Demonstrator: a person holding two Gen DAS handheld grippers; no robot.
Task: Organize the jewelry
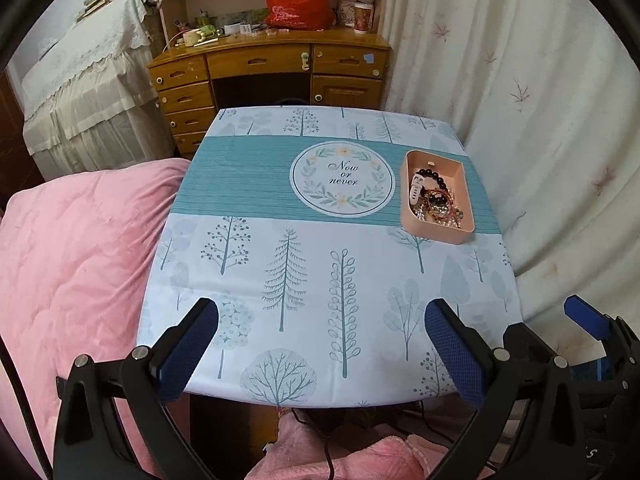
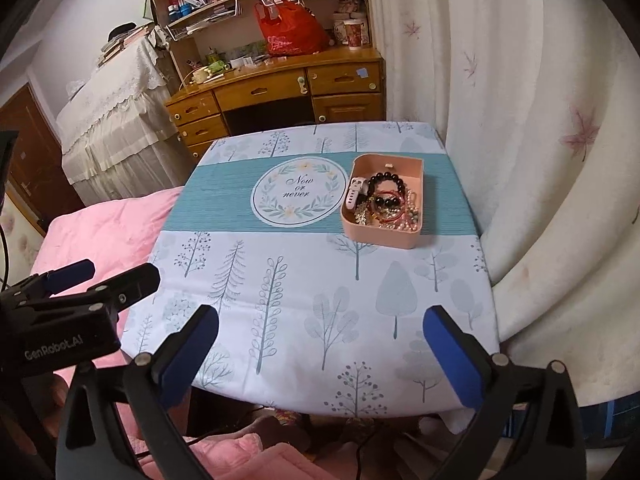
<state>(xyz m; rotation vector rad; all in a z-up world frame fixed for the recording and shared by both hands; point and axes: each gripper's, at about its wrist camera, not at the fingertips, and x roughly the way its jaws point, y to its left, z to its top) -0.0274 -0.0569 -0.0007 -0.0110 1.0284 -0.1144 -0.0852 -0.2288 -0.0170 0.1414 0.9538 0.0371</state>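
A pink tray stands on the right side of the table; it also shows in the right wrist view. It holds a jumble of jewelry: a dark bead bracelet, a white watch, red cords and pearl strands. My left gripper is open and empty above the table's near edge. My right gripper is open and empty, also near the front edge. Each gripper shows at the edge of the other's view.
The table has a tree-print cloth with a teal band. A pink quilt lies at its left. A white curtain hangs at its right. A wooden desk with a red bag stands behind.
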